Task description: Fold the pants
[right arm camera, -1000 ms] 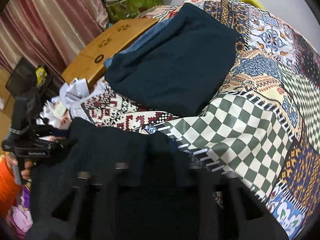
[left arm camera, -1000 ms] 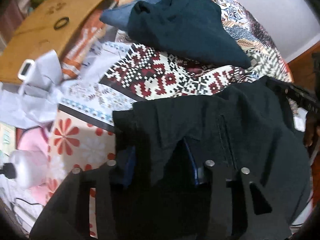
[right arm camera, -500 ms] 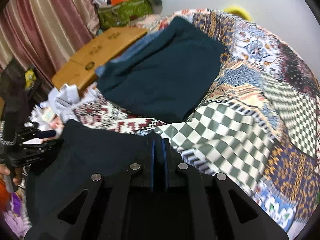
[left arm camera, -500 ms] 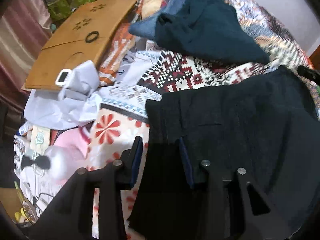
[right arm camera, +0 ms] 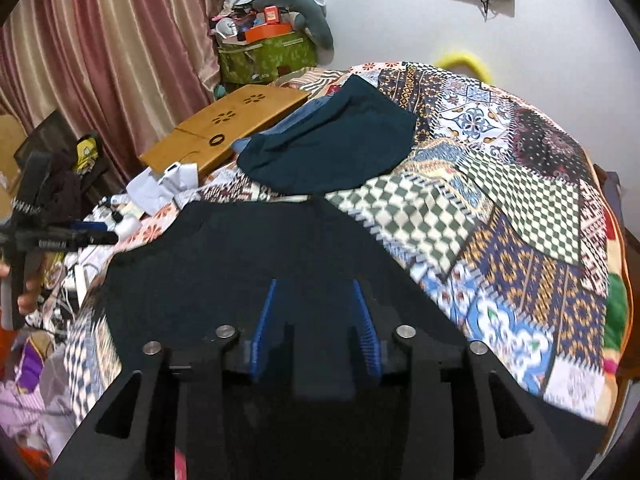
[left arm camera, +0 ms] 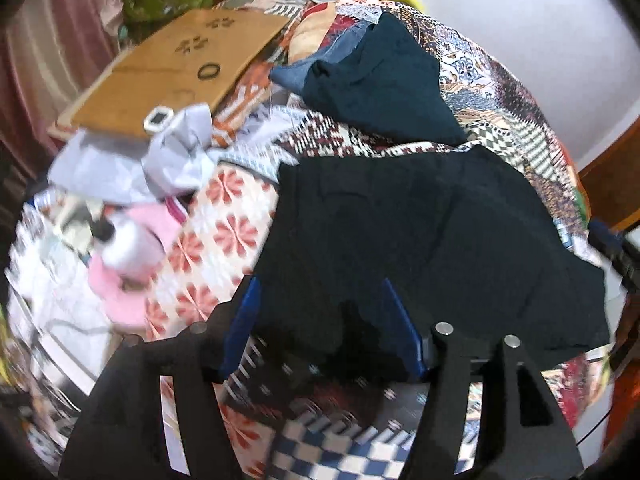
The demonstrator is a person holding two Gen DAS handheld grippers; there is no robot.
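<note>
Now the black pants lie flat on the quilt, seemingly set down for folding; left tongs and right tongs, at six o'clock, are spread, pinching nothing.

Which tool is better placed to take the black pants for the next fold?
Probably the left tool: it is open with the black pants' near edge between its fingers. The right tool is open too, over mid-cloth.

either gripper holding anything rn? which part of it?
Nothing is held. The left gripper and right gripper both stand open over the black pants, which lie flat on the patchwork bedspread.
</note>
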